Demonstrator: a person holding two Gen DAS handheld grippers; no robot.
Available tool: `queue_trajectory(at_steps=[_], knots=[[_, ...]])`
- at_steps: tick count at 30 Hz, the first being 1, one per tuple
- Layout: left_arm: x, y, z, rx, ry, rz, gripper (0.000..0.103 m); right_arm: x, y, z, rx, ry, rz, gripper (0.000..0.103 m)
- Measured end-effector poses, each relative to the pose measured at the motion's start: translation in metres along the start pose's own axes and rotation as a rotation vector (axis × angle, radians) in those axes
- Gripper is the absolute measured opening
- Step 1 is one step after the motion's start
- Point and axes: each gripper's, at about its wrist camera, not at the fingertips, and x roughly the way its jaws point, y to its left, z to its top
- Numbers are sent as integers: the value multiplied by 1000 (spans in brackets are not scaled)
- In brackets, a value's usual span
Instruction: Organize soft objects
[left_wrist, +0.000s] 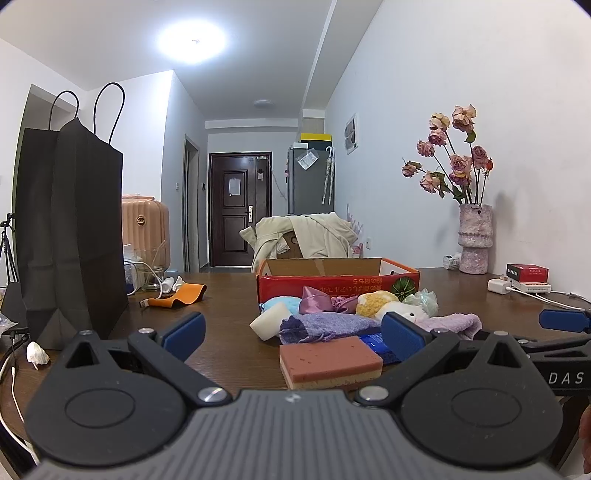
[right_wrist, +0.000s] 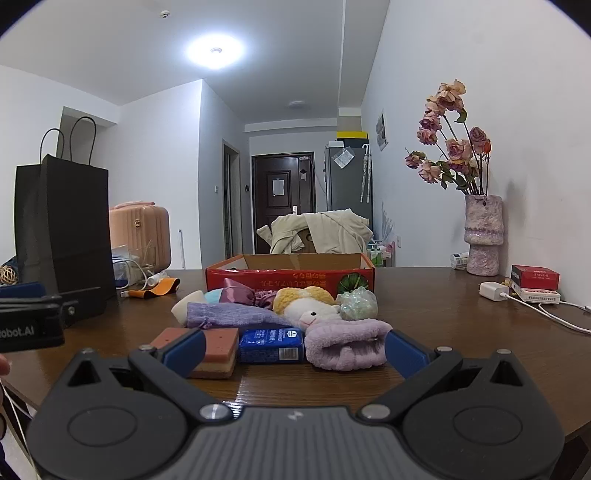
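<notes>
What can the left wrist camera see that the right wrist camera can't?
Only the left wrist view shows a white shell beside the black bag and a tripod at the far left. Only the right wrist view shows a woven ball left of the bag and bottles behind the red box. Both show the sponge, blue pack, purple towel, plush toy, vase, and each an open hand-held gripper: left, right.
</notes>
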Motion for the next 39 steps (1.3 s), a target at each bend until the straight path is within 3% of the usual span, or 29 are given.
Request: queue_trajectory(at_steps=[6,10,13,16,18,21,23,25,28,29,31,33,34,39], knots=[[4,-1,-1,2,9,2,103,-1,-1,0,2,-2,7,103],[8,-1,-5,6,20,6,103,4,-2,-1,5,2,84,103],[16,0,-10,15,24,-3,103,6,-3,-3,2,5,91,103],[26,9,-13,-46,46,-28,103,18,-2,-2,2,48,112,103],[39,13,-11,-72,115,-50,103,27,-1,0,29,66,173,97],[65,21,-9,-112,228,-75,103,51,2,5,72,130,242,76],[81,29,-7,-176,264,-71,103,73,2,7,125,193,272,53],[98,33,-5,-202,300,-78,102,95,0,8,193,252,302,42],[123,38,-6,-237,357,-81,87,121,2,8,229,294,320,39],[131,41,-7,-260,373,-114,73,129,3,8,234,302,329,38],[144,47,-8,-303,407,-168,62,142,5,8,241,319,345,35],[154,51,-12,-350,459,-183,43,154,7,7,256,345,363,30],[158,53,-14,-366,483,-189,42,159,8,6,266,360,371,26],[149,58,-11,-397,465,-200,37,167,4,3,321,394,401,24]])
